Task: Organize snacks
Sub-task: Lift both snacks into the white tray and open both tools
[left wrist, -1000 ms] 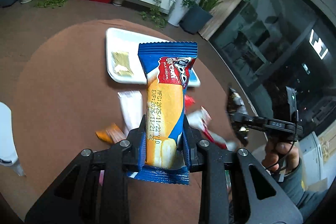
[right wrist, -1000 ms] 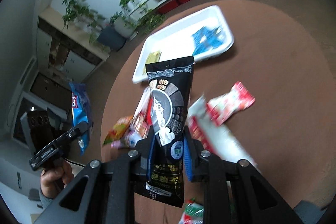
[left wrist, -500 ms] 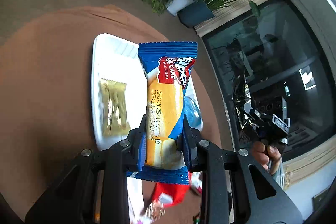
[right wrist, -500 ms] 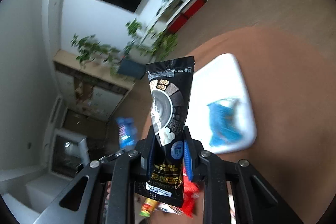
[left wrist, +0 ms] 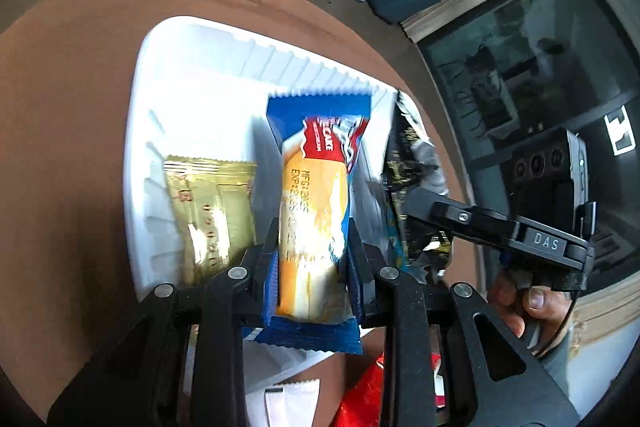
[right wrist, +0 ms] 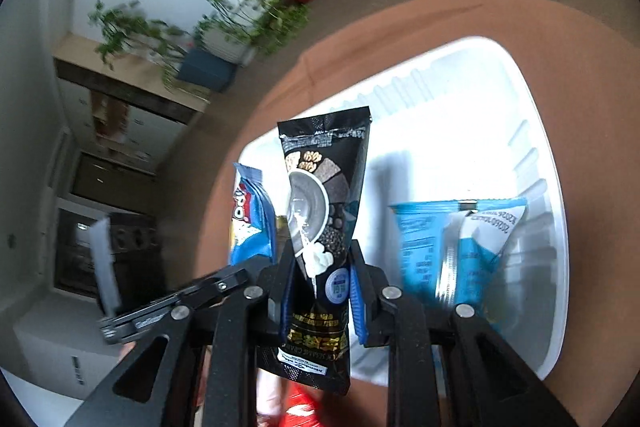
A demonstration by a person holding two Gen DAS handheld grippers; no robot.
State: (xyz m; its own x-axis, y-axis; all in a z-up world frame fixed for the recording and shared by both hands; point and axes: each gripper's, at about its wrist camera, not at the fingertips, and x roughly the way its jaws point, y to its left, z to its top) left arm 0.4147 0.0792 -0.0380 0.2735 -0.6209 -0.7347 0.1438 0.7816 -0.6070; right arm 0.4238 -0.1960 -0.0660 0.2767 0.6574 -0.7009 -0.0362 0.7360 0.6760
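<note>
A: What surface appears?
B: A round brown desk [left wrist: 72, 155] bearing a white tray [left wrist: 168, 99], the reference landmark.

A: The left gripper [left wrist: 312, 255]?
B: Clamped on a blue-and-orange cake packet [left wrist: 316, 203] above the tray, beside a gold packet [left wrist: 212, 211] lying inside.

A: The right gripper [right wrist: 316, 275]?
B: Clamped on a black sachet [right wrist: 320, 207] over the tray's left part; a light-blue packet [right wrist: 452, 251] lies inside to its right.
</note>
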